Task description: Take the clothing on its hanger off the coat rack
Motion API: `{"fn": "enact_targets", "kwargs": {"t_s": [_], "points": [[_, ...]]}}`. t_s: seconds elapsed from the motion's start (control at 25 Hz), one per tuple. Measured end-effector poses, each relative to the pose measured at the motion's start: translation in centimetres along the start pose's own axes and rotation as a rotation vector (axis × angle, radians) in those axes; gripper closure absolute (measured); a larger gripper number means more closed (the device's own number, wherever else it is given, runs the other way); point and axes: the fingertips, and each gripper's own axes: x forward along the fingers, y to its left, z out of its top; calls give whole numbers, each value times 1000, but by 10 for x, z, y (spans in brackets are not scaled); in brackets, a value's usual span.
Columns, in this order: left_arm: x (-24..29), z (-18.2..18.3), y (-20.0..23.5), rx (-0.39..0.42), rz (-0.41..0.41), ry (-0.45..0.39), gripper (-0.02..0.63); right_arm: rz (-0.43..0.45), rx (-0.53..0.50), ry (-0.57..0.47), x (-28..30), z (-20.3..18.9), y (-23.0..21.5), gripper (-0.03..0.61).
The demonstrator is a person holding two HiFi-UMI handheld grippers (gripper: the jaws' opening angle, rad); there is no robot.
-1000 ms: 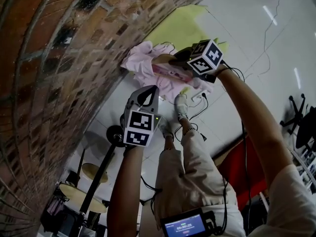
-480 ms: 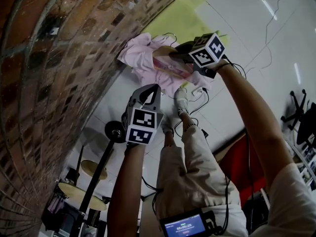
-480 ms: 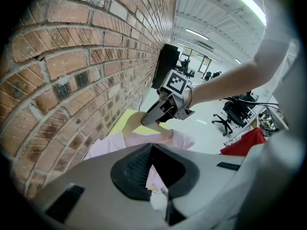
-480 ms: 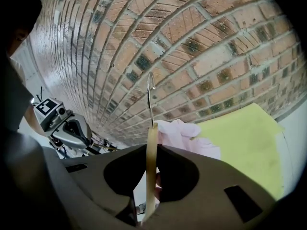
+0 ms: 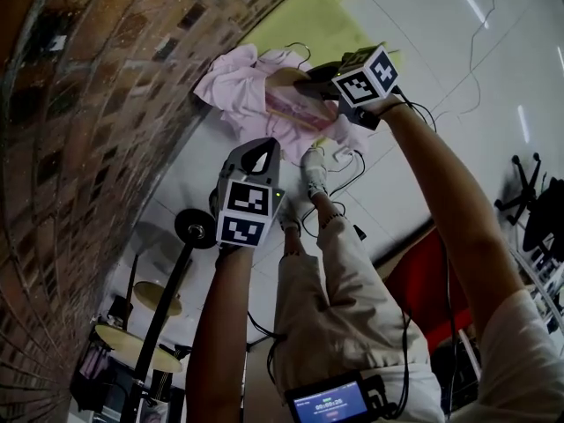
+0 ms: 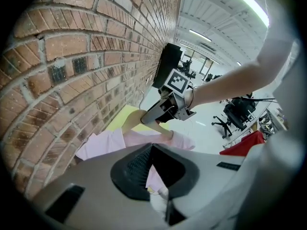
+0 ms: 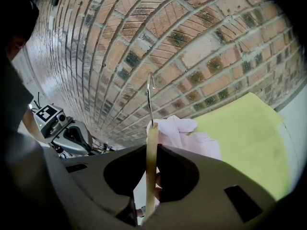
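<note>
**A:** What sort of load is it?

**B:** The garment [image 5: 251,95] is pink, soft and probably light. I'd expect it to swing, and to slide off if the hanger tips. The hanger [image 7: 151,162] is wood and stiff, so it looks like the only sound place to hold. The hook [image 7: 150,97] is thin wire, showing bare against the brick and caught on nothing.

**A:** Who has it?

**B:** The right gripper [image 5: 308,86] has its jaws clamped on the hanger's middle, just under the hook. That seems a good spot, since the load should balance there. The left gripper [image 5: 254,148] is lower, just beside the hem, with its jaws together. A slip of pink shows at them, but I can't tell whether it's pinched.

**A:** Where's the garment, then?

**B:** It's held up in the air near the wall and well apart from the stand.

**A:** And the room?

**B:** There's a brick wall [image 5: 88,104] and a pale, glossy floor [image 5: 441,86] that looks slippery. A yellow mat [image 5: 308,25] lies by the wall. A dark stand [image 5: 176,280] is probably the rack. Cables [image 5: 352,170] trail by the person's feet and could trip them.
</note>
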Motion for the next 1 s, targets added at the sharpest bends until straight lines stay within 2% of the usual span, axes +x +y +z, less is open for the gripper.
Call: {"fn": "enact_targets", "kwargs": {"t_s": [1.0], "points": [[44, -10, 10, -38, -22, 18, 630, -3, 113, -34, 21, -21, -51, 546]]}}
